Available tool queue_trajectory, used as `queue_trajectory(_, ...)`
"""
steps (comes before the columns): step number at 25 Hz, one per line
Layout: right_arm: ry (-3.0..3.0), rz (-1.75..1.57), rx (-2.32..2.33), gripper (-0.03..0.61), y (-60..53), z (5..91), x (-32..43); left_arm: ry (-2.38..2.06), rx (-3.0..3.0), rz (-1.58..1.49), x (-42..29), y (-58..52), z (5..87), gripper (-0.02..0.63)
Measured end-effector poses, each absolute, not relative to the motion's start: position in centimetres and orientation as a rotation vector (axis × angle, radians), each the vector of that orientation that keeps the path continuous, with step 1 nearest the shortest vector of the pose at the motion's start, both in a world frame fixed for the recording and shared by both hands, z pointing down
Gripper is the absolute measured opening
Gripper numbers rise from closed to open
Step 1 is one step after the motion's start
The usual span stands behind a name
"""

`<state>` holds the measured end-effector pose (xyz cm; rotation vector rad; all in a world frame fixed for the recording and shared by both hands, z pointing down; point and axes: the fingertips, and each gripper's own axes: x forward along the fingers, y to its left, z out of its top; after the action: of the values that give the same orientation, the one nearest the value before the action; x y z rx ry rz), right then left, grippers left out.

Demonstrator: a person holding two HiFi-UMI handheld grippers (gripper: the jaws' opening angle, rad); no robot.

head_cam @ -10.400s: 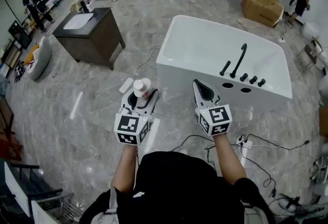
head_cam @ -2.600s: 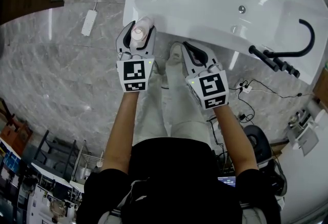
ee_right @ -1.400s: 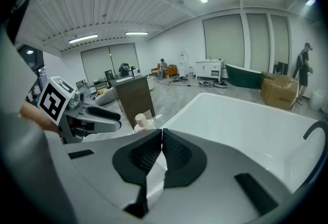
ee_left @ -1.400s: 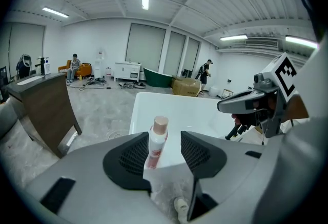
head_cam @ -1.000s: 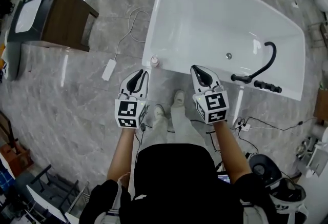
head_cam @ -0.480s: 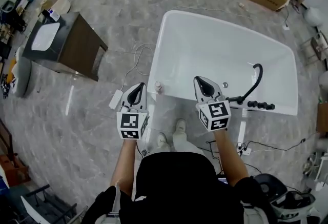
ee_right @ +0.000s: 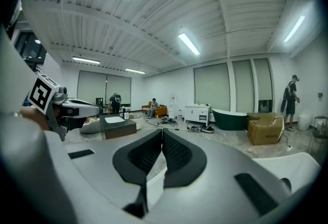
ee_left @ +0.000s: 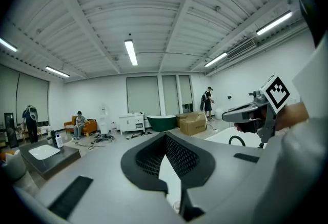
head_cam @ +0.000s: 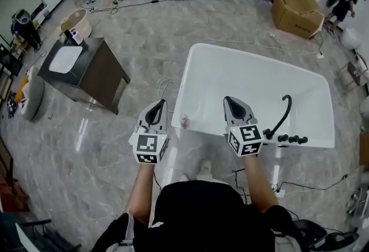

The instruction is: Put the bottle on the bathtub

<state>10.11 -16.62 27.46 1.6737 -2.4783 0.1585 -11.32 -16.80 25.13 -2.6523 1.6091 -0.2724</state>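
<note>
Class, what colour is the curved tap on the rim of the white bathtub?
Black. The tap shows best in the head view.

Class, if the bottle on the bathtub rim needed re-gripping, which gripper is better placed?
Probably the left gripper: the bottle stands beside it on the bathtub rim; the right gripper is farther.

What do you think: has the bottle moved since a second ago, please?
No; the bottle stands on the bathtub rim, at the same near-left corner.
</note>
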Motion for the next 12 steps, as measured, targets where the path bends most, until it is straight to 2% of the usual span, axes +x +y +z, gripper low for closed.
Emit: queue_trajectory(12, -2.546, 0.039, 1.681, 0.025, -16.3, 23.2, 9.5, 1.581, -2.621, -0.195, -10.5, -16.3, 21.1, 0.014)
